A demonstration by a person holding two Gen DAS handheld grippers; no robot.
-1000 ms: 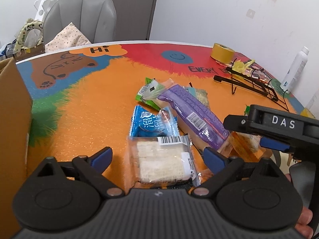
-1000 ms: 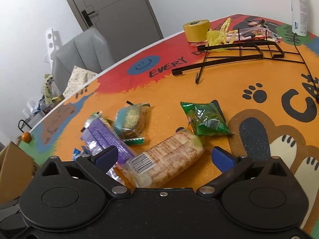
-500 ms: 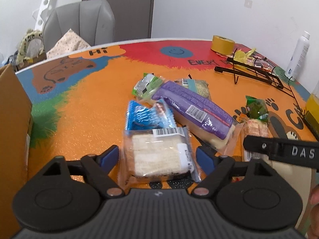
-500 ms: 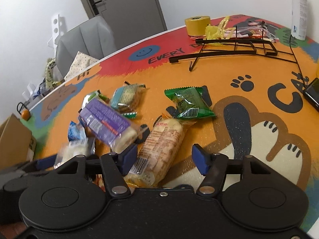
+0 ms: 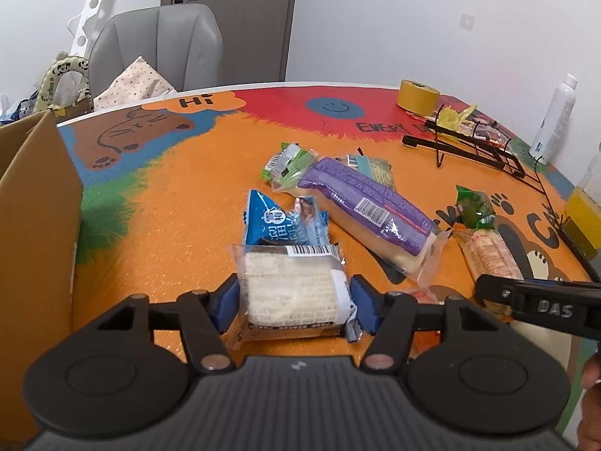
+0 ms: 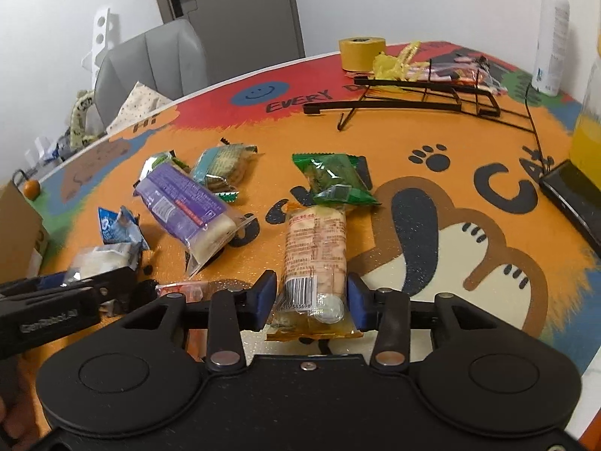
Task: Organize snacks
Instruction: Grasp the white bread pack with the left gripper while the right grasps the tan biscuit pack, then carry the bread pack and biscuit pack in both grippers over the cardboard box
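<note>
My left gripper (image 5: 295, 306) is shut on a clear pack of white cake (image 5: 293, 289) at the table's front. A blue snack bag (image 5: 283, 223) lies just beyond it, then a long purple-wrapped roll (image 5: 370, 212), a green-white pack (image 5: 287, 161) and a teal biscuit pack (image 5: 372, 167). My right gripper (image 6: 313, 302) is shut on the near end of a long orange-printed roll pack (image 6: 315, 251). A green snack bag (image 6: 334, 178) lies at its far end. The purple roll (image 6: 184, 199) and the teal pack (image 6: 223, 163) lie to its left.
A cardboard box (image 5: 35, 225) stands at the left table edge. A black wire rack (image 6: 420, 99), yellow tape roll (image 6: 362, 52), white bottle (image 6: 550, 34), juice bottle (image 6: 586, 131) and dark flat device (image 6: 574, 199) sit at the back right. A grey chair (image 5: 157, 45) is behind.
Both grippers have closed from wide open onto their packs: the left onto the white cake pack, the right onto the orange roll pack. The right gripper has swung in line with its pack.
</note>
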